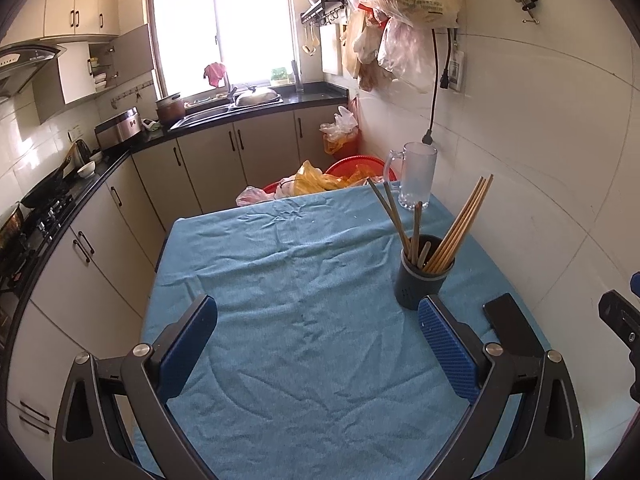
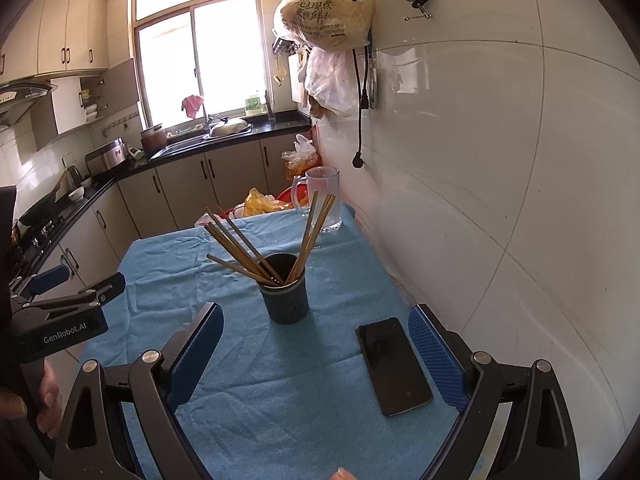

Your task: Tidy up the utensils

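Left wrist view shows our left gripper with its fingers spread wide and nothing between them, only the blue cloth. Just beyond our right-hand fingertip stands the dark holder, chopsticks fanning out of it. From the right wrist we see our right gripper likewise wide apart and empty; the holder sits just ahead between the fingers, and a black phone lies flat beside the right-hand finger.

Wooden chopsticks fanned in two leaning bunches inside a dark round holder, upright on the blue cloth, near the wall.
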A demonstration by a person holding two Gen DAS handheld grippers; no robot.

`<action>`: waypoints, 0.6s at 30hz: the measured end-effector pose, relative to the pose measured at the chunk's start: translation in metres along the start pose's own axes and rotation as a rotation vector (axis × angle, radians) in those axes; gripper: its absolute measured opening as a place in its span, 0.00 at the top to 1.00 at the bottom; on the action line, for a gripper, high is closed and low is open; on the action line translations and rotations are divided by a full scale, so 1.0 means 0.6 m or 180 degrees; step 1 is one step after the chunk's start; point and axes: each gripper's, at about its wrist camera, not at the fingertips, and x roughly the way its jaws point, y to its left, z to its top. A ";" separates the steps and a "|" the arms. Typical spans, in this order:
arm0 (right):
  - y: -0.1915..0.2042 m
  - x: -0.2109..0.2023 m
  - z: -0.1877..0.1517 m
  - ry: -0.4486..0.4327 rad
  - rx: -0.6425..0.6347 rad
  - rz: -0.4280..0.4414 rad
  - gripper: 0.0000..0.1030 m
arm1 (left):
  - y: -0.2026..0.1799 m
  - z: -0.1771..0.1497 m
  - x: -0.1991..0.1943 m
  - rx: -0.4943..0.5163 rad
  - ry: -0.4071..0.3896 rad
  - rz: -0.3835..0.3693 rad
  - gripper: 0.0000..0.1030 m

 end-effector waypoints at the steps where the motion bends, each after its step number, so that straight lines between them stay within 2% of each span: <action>1: 0.001 -0.001 -0.001 0.0006 0.0005 -0.0002 0.07 | 0.001 -0.001 -0.001 -0.0001 -0.0001 -0.0001 0.03; 18: 0.009 0.002 -0.015 0.0078 0.0001 0.0023 0.07 | 0.001 -0.019 0.002 0.0017 0.0062 -0.0014 0.03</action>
